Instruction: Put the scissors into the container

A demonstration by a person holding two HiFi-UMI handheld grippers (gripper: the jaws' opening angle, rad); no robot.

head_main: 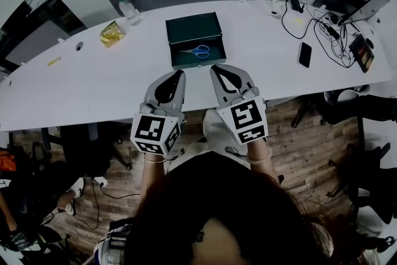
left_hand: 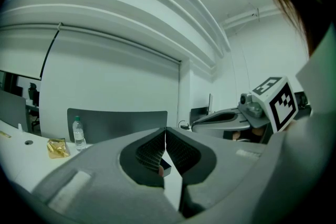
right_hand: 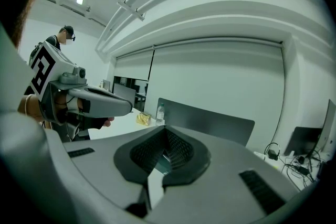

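scissors (head_main: 197,51): blue-handled, lying flat inside the container, just ahead of both gripper tips and roughly between them
scissors axis: runs left-right across the head view, crosswise to the way both grippers point; blue loops look to be on the right end, blades to the left, but it's too small to be sure
container (head_main: 192,25): dark green open box on the white table (head_main: 93,77), near edge just in front of the tips, not touching them as far as I can tell
left gripper (head_main: 180,73): jaws closed together, nothing between the pads, pointing at the box's near-left part
right gripper (head_main: 215,68): jaws closed together, empty, pointing at the box's near-right part
nearer hand: about even; right is maybe slightly closer, on the handle side
task status: judged done, scissors already sit in the box, neither gripper holds them
next move: likely nothing left but backing off; if regrasping, the right gripper would go forward and slightly left
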